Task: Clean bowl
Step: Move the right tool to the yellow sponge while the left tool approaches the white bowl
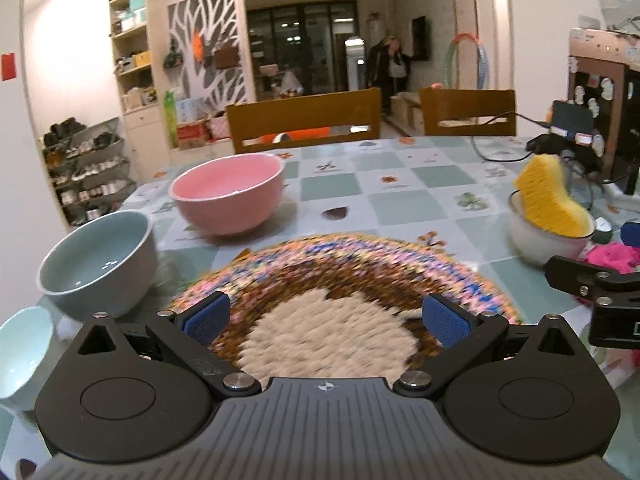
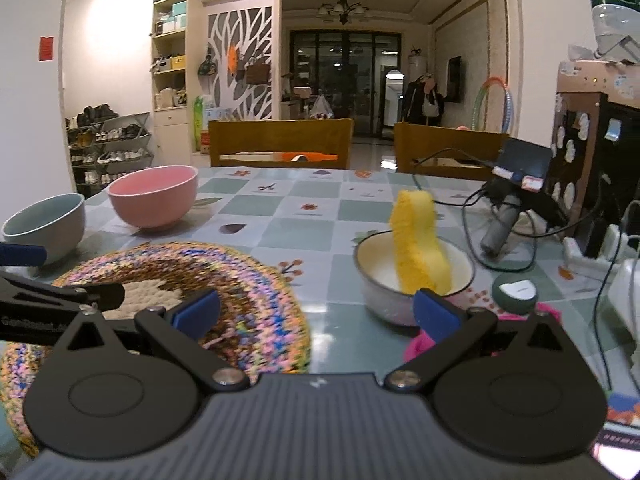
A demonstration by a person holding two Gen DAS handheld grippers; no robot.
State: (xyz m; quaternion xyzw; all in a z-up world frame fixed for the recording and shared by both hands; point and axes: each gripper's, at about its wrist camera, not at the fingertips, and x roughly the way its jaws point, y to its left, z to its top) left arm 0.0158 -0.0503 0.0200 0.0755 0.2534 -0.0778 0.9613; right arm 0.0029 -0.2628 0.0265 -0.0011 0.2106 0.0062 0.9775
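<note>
Where mat point(image 1: 344, 280) lies braided, round glossy bowls point(image 1: 228, 196)

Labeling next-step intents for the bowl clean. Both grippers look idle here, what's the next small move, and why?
Probably ease the right gripper forward and right toward the yellow sponge. Both it and the left gripper are open and empty. The sponge stands upright in the white bowl, just ahead of the right fingers, and cleaning needs it in hand first.

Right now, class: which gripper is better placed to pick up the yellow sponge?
Right. The right gripper, open, sits just before the sponge in the white bowl; the left gripper hangs over the woven mat.
</note>
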